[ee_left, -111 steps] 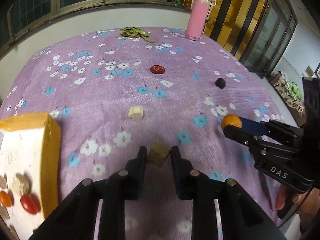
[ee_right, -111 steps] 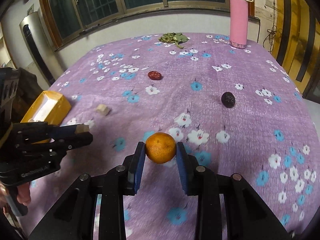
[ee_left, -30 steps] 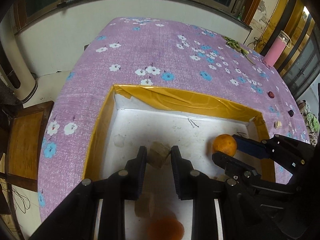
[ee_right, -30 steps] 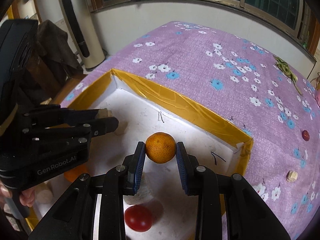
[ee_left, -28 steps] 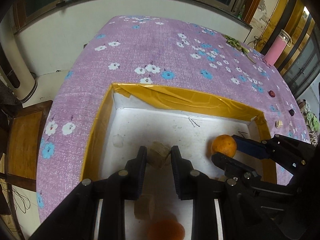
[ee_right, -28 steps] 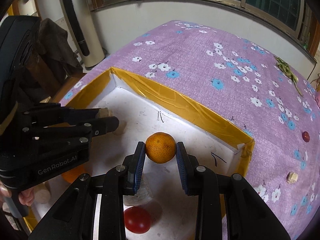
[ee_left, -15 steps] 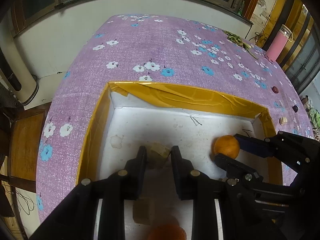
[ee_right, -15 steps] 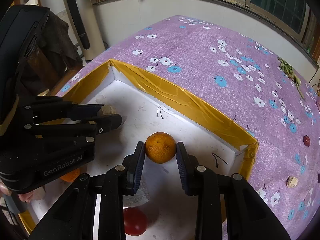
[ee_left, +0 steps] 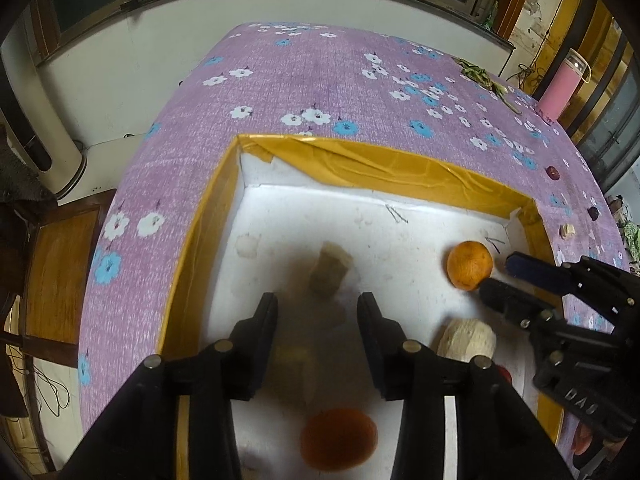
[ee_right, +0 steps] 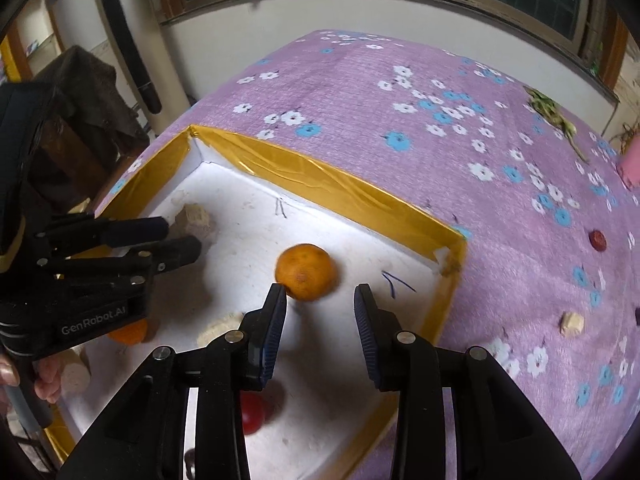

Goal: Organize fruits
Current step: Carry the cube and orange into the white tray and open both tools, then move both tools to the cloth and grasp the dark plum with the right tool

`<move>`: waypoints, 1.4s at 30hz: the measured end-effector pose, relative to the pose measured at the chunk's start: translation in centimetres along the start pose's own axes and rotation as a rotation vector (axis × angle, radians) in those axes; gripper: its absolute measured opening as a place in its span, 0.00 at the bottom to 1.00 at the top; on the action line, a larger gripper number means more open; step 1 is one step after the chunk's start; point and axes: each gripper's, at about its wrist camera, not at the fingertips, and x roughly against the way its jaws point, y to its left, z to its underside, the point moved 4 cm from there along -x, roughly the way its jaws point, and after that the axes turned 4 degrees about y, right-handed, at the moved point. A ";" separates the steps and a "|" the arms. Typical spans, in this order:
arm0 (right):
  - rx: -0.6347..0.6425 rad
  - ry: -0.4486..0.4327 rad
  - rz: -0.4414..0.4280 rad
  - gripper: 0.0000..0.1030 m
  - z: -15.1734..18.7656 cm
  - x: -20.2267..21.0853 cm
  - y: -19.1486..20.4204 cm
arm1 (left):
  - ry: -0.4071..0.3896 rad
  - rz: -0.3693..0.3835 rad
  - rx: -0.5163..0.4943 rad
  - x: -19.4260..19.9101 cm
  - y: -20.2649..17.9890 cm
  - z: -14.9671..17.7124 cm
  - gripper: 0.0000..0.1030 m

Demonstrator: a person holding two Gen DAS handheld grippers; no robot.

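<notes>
Right wrist view: the right tool (ee_right: 320,298) stands spread with nothing between its pads, the orange (ee_right: 306,271) lying loose just ahead on the white floor of the yellow-rimmed box (ee_right: 352,190). The left tool (ee_left: 318,316) is likewise parted above a tan chunk (ee_left: 331,270). Both fruits look dropped inside deliberately; a red fruit (ee_right: 597,240) and others wait on the counter (ee_right: 440,80).

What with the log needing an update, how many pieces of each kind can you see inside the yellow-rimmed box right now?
Oranges: 2
Red fruit: 1
Tan chunks: 3
Total: 6 visible in the box
</notes>
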 end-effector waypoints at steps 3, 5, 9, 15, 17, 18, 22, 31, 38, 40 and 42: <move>-0.017 -0.008 0.000 0.33 0.3 0.6 -0.3 | -0.005 -0.003 0.003 0.4 -0.2 0.5 0.51; -0.026 -0.011 -0.005 0.33 0.7 1.0 -0.4 | -0.013 -0.017 0.004 0.8 -0.2 0.9 0.57; -0.026 -0.027 -0.015 0.33 1.4 2.1 -0.3 | -0.030 -0.028 0.017 1.7 -0.3 1.5 0.60; -0.026 -0.048 -0.042 0.33 3.0 3.7 -0.3 | -0.049 -0.047 0.025 3.1 -0.9 2.6 0.63; -0.023 -0.056 -0.053 0.33 3.6 4.4 -0.2 | -0.055 -0.058 0.025 3.6 -1.3 3.0 0.66; -0.017 -0.062 -0.063 0.33 4.0 4.9 -0.2 | -0.057 -0.065 0.025 3.8 -1.6 3.2 0.67; -0.009 -0.065 -0.060 0.35 5.5 6.2 -0.6 | -0.061 -0.066 0.021 4.8 -3.2 3.9 0.69; -0.101 -0.057 -0.063 0.36 10.6 8.1 -6.7 | -0.078 -0.055 -0.059 6.4 -10.0 5.2 0.73; -0.262 -0.088 0.018 0.36 13.2 9.7 -16.6 | -0.083 -0.023 -0.167 6.5 -17.2 4.4 0.75; -0.310 -0.104 0.034 0.36 13.3 10.3 -19.5 | -0.075 -0.017 -0.194 6.1 -19.1 4.1 0.76; -0.361 -0.123 0.064 0.36 13.3 10.9 -23.0 | -0.068 -0.013 -0.212 5.5 -20.8 3.8 0.76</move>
